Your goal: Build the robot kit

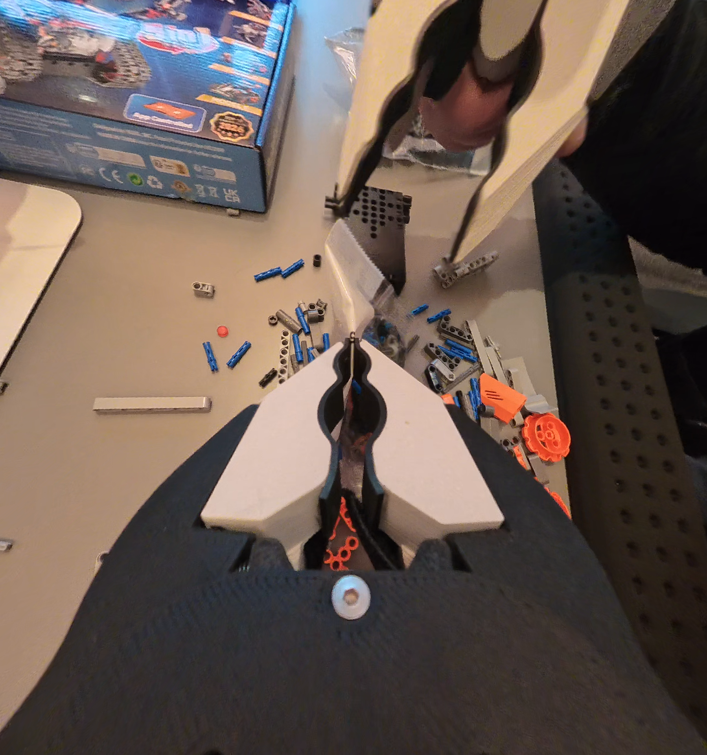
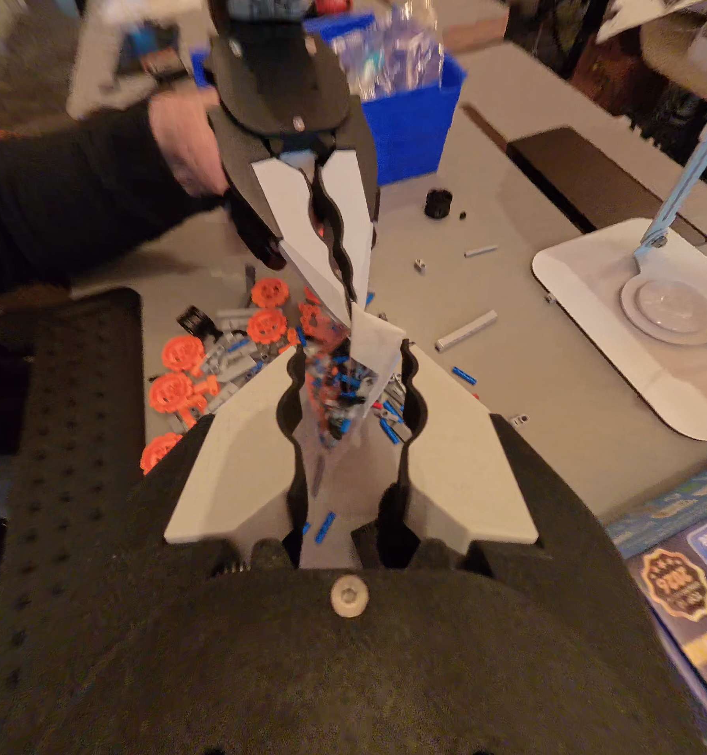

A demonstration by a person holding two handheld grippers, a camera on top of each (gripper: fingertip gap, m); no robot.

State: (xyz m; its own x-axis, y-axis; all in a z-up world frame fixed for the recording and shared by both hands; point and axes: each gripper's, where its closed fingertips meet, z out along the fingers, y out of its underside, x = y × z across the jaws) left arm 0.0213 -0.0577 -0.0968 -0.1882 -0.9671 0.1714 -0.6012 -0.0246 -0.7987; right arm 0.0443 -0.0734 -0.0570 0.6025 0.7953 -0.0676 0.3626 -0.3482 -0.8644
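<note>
- Pinching the top edge of a clear plastic bag (image 2: 343,392), the left gripper (image 1: 352,339) is holding its jaws pressed together, with only a thin strip of film showing between the tips.
- A person's hand (image 2: 184,143) in a dark sleeve is carrying that gripper above the table (image 1: 119,286).
- The bag is hanging down from those tips, loaded with small blue, black and orange building parts, and its lower part is sitting in the gap between the right gripper's fingers.
- The right gripper (image 2: 350,347) is standing wide open around the bag. The right wrist view is too blurred to tell whether either finger is touching the film.
- Loose parts are lying on the table beneath both tools: a heap with orange gear wheels (image 2: 182,353), scattered blue pins (image 1: 237,354) and a long grey beam (image 1: 151,403) a little apart to one side.
- A black perforated mat (image 1: 613,367) is running along the table edge just beside the heap.
- A printed blue box (image 1: 139,102) is sitting well apart from the heap, and a white lamp base (image 2: 629,327) and a blue bin (image 2: 409,135) with more bags are standing farther off.
</note>
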